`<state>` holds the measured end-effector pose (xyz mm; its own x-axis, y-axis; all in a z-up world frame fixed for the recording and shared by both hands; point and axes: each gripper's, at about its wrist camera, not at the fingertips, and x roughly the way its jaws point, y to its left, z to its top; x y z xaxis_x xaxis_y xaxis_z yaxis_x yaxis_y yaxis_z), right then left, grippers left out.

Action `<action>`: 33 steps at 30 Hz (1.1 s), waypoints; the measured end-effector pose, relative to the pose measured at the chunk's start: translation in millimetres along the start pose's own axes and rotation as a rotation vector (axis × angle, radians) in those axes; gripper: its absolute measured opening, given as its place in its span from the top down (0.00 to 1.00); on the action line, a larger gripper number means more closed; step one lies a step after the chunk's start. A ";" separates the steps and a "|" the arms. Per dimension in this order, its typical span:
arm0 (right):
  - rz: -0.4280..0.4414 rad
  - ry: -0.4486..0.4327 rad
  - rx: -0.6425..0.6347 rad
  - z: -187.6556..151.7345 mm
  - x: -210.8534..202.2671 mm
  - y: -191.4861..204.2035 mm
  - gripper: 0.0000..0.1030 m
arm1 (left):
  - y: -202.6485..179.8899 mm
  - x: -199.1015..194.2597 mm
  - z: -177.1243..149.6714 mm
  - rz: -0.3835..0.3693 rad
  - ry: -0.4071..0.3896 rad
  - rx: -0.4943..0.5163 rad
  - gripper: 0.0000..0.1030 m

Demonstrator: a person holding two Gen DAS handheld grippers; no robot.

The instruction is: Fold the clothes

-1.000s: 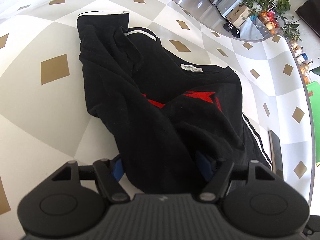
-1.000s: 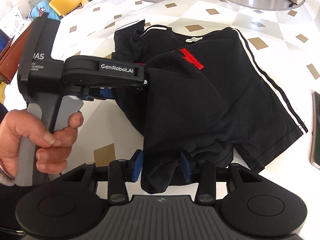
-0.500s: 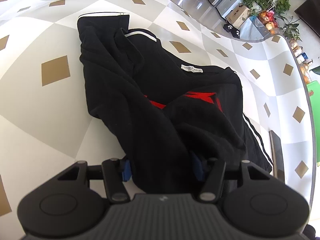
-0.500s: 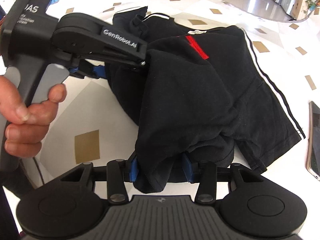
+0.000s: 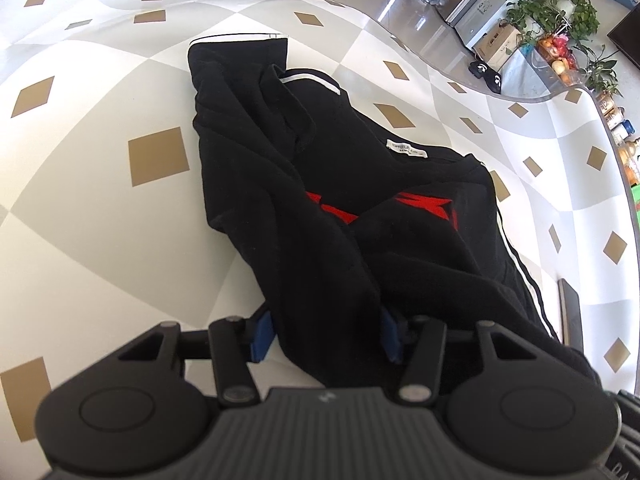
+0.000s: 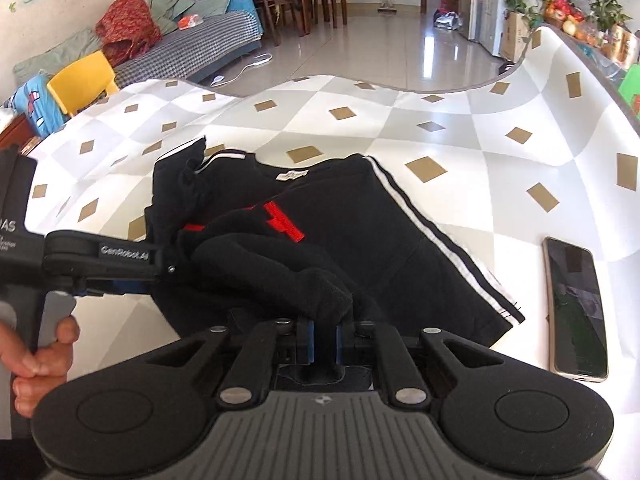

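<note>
Two tools work on one black T-shirt point(image 5: 352, 184) that lies bunched on the table point(image 5: 100, 240), which wears a cloth of white and grey diamonds with small tan squares. The shirt has white stripes along its sleeve and side, a red print across the chest and a small white label at the neck. Its near hem is gathered up toward both tools while the collar end lies flat further back.

The right tool point(image 6: 325, 342) has its blue pads nipped almost together on a thick roll of the hem, and the cloth bulges up just ahead of the pinch. The left tool point(image 5: 326, 338) has a wide fold of the same hem between its blue pads; its jaws are closing, and the fabric fills the gap from pad to pad. In the right wrist view the left tool reaches in from the side at the shirt's near edge, with a person's hand point(image 6: 38, 364) wrapped around its grey handle.

A dark phone point(image 6: 576, 308) lies face up on the table, just beside the striped sleeve and not touching it.
</note>
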<state>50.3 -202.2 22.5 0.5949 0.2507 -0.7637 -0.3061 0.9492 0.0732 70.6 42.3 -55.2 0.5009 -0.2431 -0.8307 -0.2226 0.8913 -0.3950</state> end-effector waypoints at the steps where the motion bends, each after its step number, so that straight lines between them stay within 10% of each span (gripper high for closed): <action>1: -0.011 -0.008 0.012 2.1 0.8 -4.1 0.92 | 0.6 -0.9 0.6 0.001 -0.002 0.002 0.52; 21: -0.265 0.074 0.105 9.5 45.9 -37.2 0.90 | 37.5 -11.5 8.4 0.090 -0.005 -0.046 0.51; 33: -0.193 -0.012 0.118 16.2 -1.2 -32.9 0.66 | 57.3 -23.2 6.1 0.135 -0.021 -0.079 0.46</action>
<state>71.8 -230.6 31.4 0.6433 0.0637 -0.7629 -0.0970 0.9953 0.0014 51.3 101.3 -56.2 0.4793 -0.1144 -0.8701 -0.3539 0.8821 -0.3109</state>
